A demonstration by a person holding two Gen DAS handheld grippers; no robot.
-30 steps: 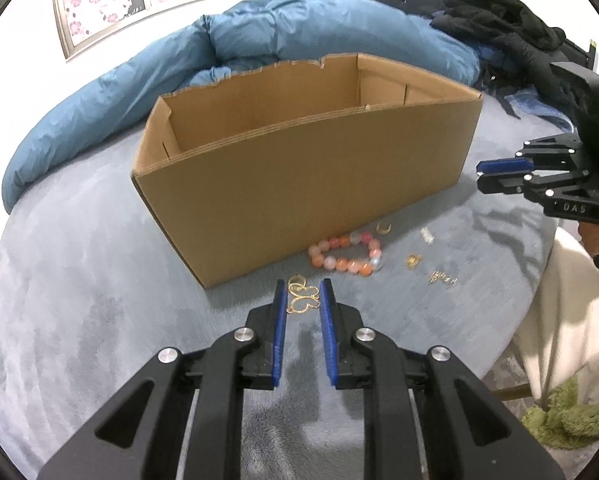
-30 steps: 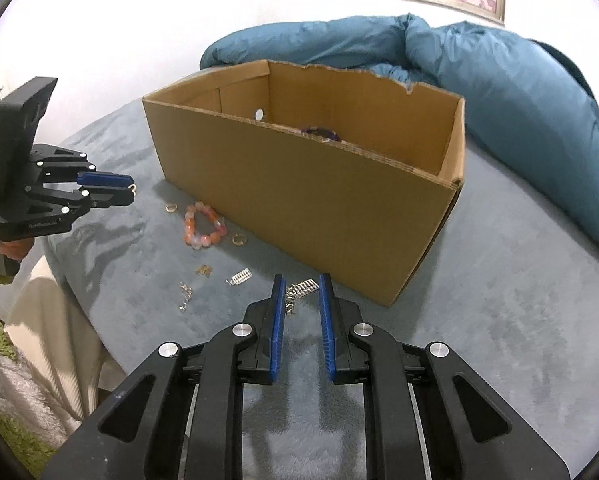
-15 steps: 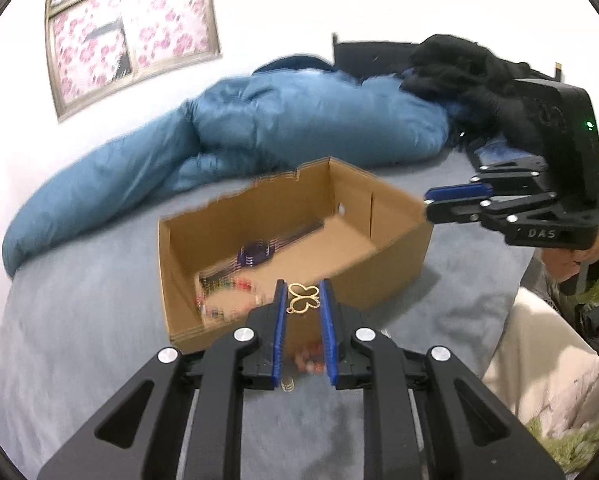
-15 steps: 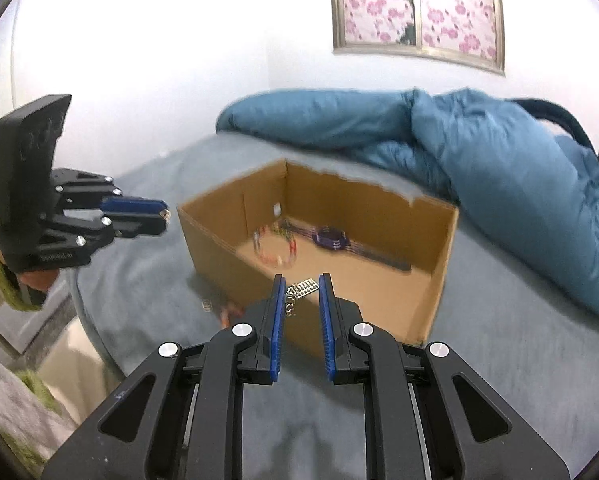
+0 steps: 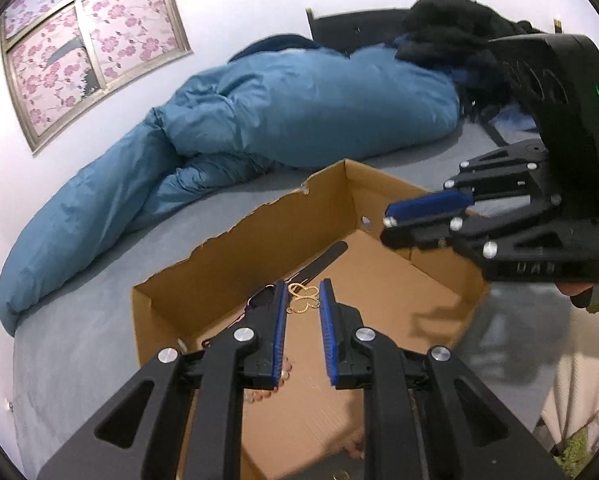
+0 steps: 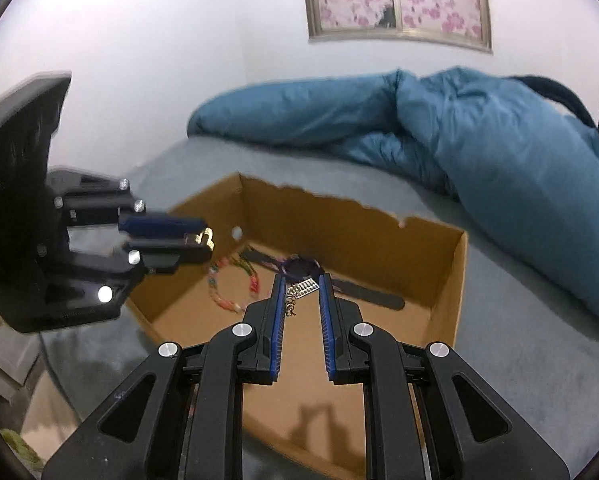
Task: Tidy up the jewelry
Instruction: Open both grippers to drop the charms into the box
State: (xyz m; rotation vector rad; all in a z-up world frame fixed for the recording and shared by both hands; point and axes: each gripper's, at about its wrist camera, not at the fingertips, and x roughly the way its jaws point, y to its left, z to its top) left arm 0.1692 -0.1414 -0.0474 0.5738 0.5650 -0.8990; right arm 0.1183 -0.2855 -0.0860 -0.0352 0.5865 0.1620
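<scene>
My left gripper (image 5: 302, 294) is shut on a gold openwork pendant (image 5: 301, 299) and hangs over the open cardboard box (image 5: 227, 252). My right gripper (image 6: 301, 286) is shut on a small silver rectangular charm (image 6: 304, 289) with a little chain below it, also above the box (image 6: 457, 280). Inside the box lie a dark watch (image 6: 299, 267) with a long strap and a coloured bead bracelet (image 6: 219, 292). Each gripper shows in the other's view: the right gripper (image 5: 427, 210) at right, the left gripper (image 6: 191, 236), blurred, with gold at its tip.
The box stands on a grey-blue bed cover (image 6: 519, 352). A blue duvet (image 5: 291, 100) is heaped behind it, with dark clothes (image 5: 451, 12) at the far right. A floral-curtained window (image 6: 399, 0) is on the white wall. A cream cloth (image 5: 579, 380) hangs past the bed's edge.
Both grippers rose from the bed surface, each carrying its piece, and moved over the box. The loose pieces outside the box have dropped out of view; the box interior now shows.
</scene>
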